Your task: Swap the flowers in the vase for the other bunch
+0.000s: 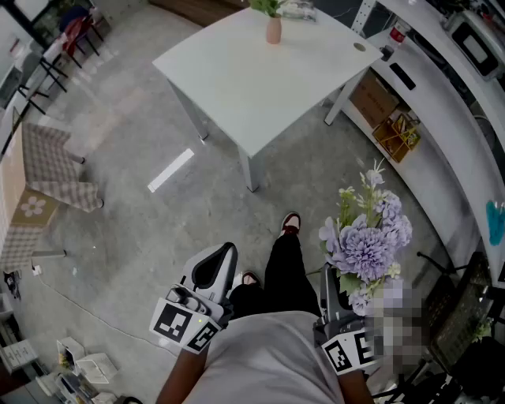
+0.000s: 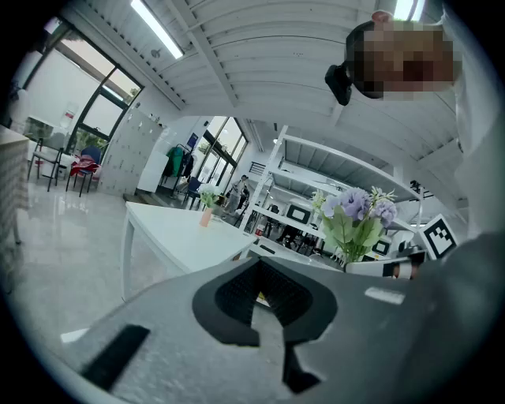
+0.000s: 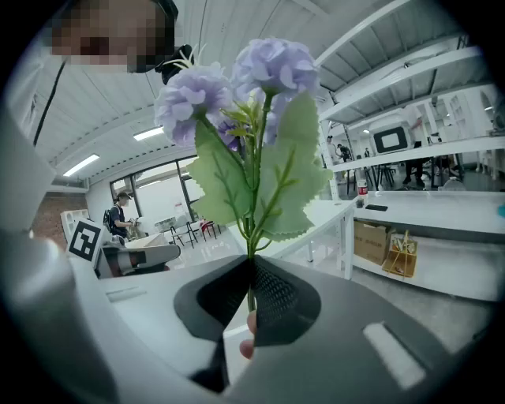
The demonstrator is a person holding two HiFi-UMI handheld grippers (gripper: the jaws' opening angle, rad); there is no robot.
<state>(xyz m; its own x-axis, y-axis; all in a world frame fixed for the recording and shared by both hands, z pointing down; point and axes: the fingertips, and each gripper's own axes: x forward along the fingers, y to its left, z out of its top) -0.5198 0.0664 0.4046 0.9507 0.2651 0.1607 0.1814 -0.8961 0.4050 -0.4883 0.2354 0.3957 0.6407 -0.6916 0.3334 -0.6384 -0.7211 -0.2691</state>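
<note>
My right gripper (image 3: 249, 278) is shut on the stems of a purple flower bunch (image 3: 245, 150), which stands upright above the jaws. In the head view the purple flower bunch (image 1: 368, 241) rises beside the person's right side, above the right gripper (image 1: 335, 286). My left gripper (image 1: 215, 264) hangs at the lower left with its jaws shut and nothing between them; in its own view the left gripper (image 2: 254, 297) points toward the table. A pink vase (image 1: 274, 30) with green stems (image 1: 267, 6) stands on the far side of the white table (image 1: 260, 87). From the left gripper view the pink vase (image 2: 206, 215) is small and distant.
A long white counter (image 1: 442, 150) with shelves runs along the right, a cardboard box (image 1: 372, 100) and a basket (image 1: 397, 134) beneath it. Chairs (image 1: 47, 71) and a checked-cloth stool (image 1: 55, 170) stand at the left. The person's feet (image 1: 290, 225) are on grey floor before the table.
</note>
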